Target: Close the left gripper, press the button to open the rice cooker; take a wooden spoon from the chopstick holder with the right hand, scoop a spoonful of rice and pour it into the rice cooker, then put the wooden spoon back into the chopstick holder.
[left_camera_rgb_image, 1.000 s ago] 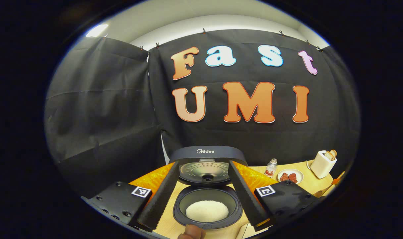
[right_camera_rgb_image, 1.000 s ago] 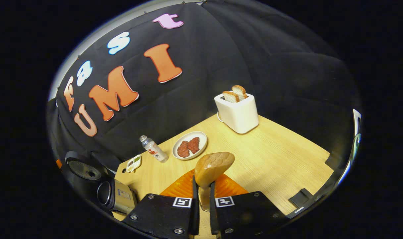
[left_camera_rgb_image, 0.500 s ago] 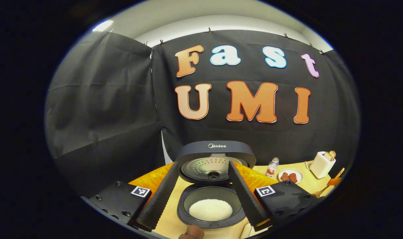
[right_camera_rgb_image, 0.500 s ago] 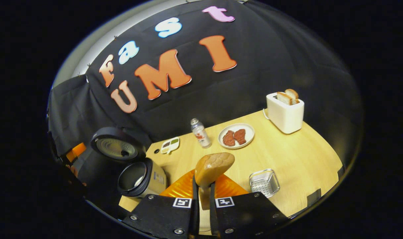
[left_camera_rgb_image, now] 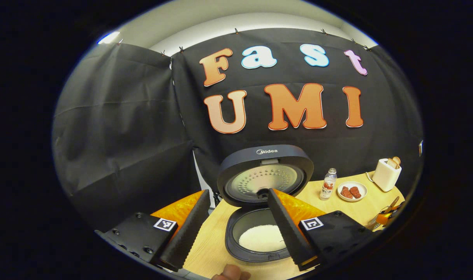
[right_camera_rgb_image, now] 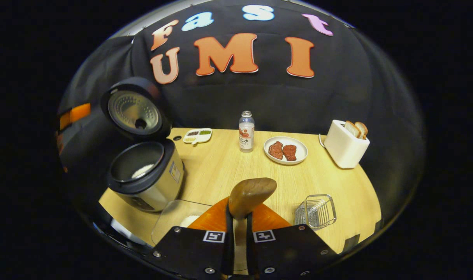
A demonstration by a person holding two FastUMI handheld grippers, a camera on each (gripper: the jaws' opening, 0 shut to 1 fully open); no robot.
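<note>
The right gripper (right_camera_rgb_image: 236, 233) pinches the brown wooden spoon (right_camera_rgb_image: 251, 193) by its handle, bowl raised above the table. The left gripper (left_camera_rgb_image: 236, 229) is spread wide over the open grey rice cooker (left_camera_rgb_image: 261, 217), seemingly rice inside.

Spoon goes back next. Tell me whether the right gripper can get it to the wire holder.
Probably yes. The right gripper grips the wooden spoon, and the wire holder stands just beside it with bare table around.

Black cloth walls (left_camera_rgb_image: 123, 128) around a pale wooden table (right_camera_rgb_image: 220, 167).
</note>
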